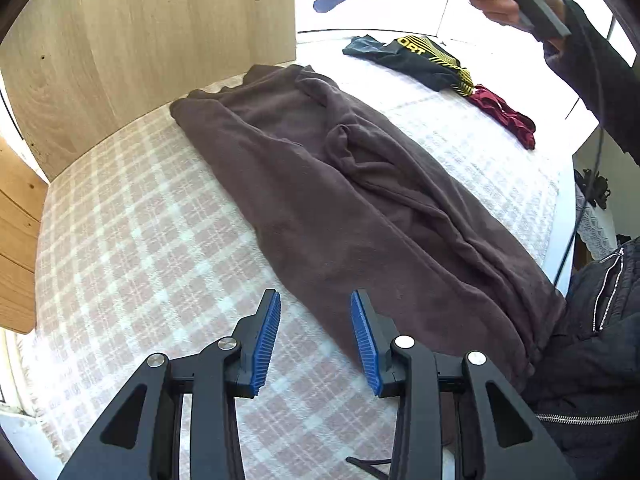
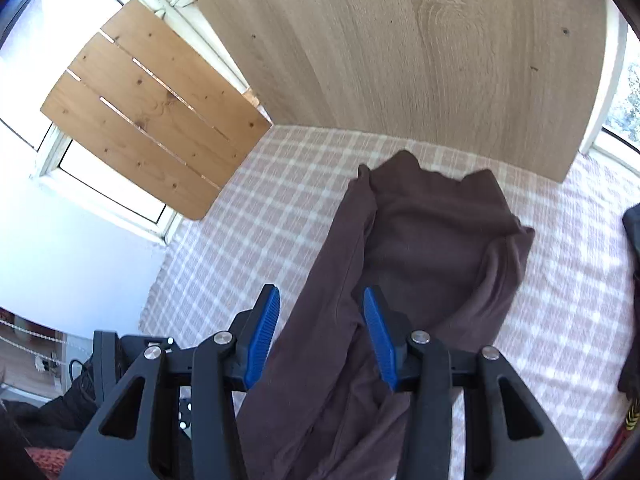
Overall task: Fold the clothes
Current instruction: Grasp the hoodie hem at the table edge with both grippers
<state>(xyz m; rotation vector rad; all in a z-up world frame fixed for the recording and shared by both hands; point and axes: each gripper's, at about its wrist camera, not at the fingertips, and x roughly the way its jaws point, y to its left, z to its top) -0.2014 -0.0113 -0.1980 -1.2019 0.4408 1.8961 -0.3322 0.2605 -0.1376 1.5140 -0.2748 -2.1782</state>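
The bed [image 1: 132, 240], covered in a pink-and-white check, fills the space ahead of and below both grippers, with a wooden headboard [image 2: 420, 40] at its far end. On it lies the brown garment [image 1: 360, 208], a long soft fleece piece, seemingly already doubled lengthwise, running away from the left gripper [image 1: 316, 340] and off to its right; ridges and a bunched fold sit along its middle. Beyond it, well apart on the far right of the bed, are a dark sport top [image 1: 420, 60] with yellow stripes and a red item [image 1: 504, 116]. The left gripper hangs with its jaws apart and nothing between them, above bare bedding just left of the garment's near edge. The right gripper [image 2: 320, 340] is likewise spread wide and empty, poised over the garment's near end, with a raised seam of cloth running between its blue pads [image 2: 264, 332] but not pinched; in the left view it shows high up, held in the person's hand [image 1: 492, 4]. The step looks to be taking the near end to fold it toward the headboard. To do it well, each gripper should pinch all layers at a near corner, lift together, and lay edges flush, smoothing the middle ridge first so it is not trapped.
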